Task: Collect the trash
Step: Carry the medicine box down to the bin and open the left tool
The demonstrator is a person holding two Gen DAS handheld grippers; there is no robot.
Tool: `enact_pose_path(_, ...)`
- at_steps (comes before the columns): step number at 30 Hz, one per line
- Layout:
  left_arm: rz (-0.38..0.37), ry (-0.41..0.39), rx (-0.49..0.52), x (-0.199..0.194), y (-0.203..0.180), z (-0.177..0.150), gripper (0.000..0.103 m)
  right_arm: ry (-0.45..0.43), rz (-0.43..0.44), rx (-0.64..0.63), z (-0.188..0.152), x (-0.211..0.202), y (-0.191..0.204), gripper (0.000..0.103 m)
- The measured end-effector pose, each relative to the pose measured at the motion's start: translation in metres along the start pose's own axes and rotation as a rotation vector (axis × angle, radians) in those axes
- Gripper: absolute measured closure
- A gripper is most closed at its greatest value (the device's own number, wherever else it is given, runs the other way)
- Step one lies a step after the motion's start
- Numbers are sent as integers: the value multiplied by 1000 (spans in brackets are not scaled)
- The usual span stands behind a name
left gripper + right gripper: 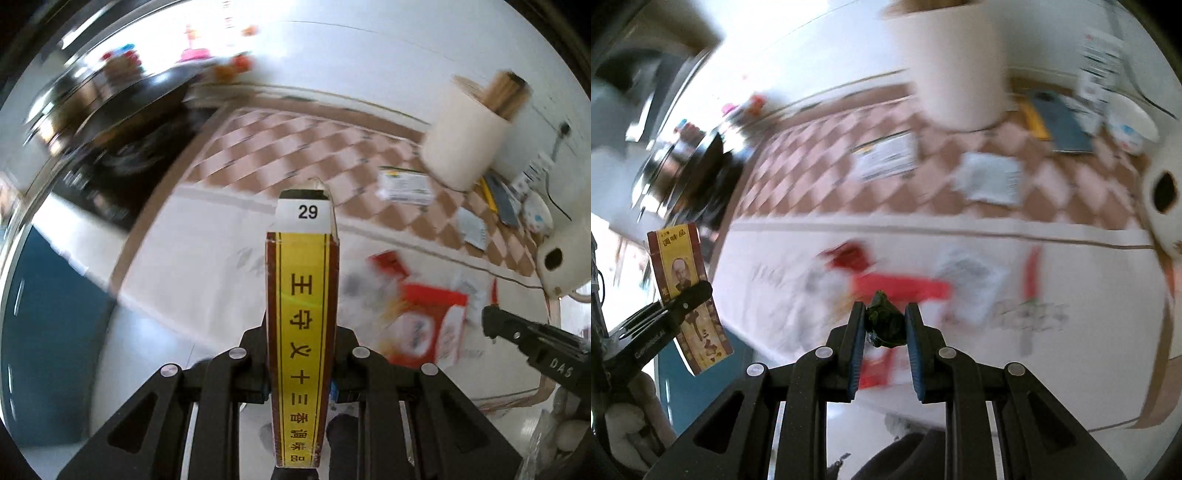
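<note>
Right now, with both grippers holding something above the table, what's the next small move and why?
Probably carry both loads to wherever the trash goes; no bin shows clearly. The left gripper grips a yellow spice box, the right gripper a dark crumpled scrap, both lifted off the tablecloth.

**What I can't make out**

The red packets (424, 325) on my table are smeared by motion blur, print unreadable. My left gripper (301, 350) hides the spice box's (301, 314) near end. The cream cylinder's (955, 55) top is cropped in the right view.
</note>
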State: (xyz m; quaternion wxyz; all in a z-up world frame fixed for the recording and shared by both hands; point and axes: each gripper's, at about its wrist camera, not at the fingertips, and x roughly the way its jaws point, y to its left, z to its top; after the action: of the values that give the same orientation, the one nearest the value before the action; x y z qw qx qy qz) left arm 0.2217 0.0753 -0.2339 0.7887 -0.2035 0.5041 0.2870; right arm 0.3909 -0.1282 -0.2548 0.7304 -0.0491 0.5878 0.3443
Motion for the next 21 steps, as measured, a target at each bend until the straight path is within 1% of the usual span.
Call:
enact_pose_path(4, 41, 22, -119, -3, 71, -45, 85, 63, 44, -108, -34, 26, 68, 81)
enact_pose_path(5, 49, 30, -139, 0, 83, -53, 85, 83, 53, -139, -45, 36, 86, 81)
enact_pose_path(7, 69, 63, -195, 12, 117, -78, 85, 128, 69, -193, -67, 56, 120, 81)
enact_pose_path(9, 84, 93, -236, 24, 142, -97, 85, 172, 81, -241, -89, 78, 147, 81)
enact_pose_path(11, 92, 139, -292, 47, 174, -126, 85, 218, 88, -294, -117, 107, 175, 81)
enact_pose_path(12, 93, 157, -313, 57, 184, -135, 85, 235, 87, -314, -130, 120, 185, 81)
enact_pose_path(15, 76, 228, -399, 103, 223, -177, 85, 307, 88, -360, -174, 171, 213, 81)
enact_pose_path(17, 51, 292, -465, 143, 248, -204, 85, 355, 81, -382, -205, 213, 225, 81)
enact_pose_path(19, 0, 354, -559, 194, 276, -235, 85, 404, 73, -388, -232, 254, 232, 81)
enact_pose_path(20, -17, 371, -590, 211, 285, -244, 85, 418, 72, -391, -241, 269, 233, 81)
enact_pose_path(21, -55, 391, -638, 237, 297, -258, 85, 436, 65, -398, -255, 294, 234, 81)
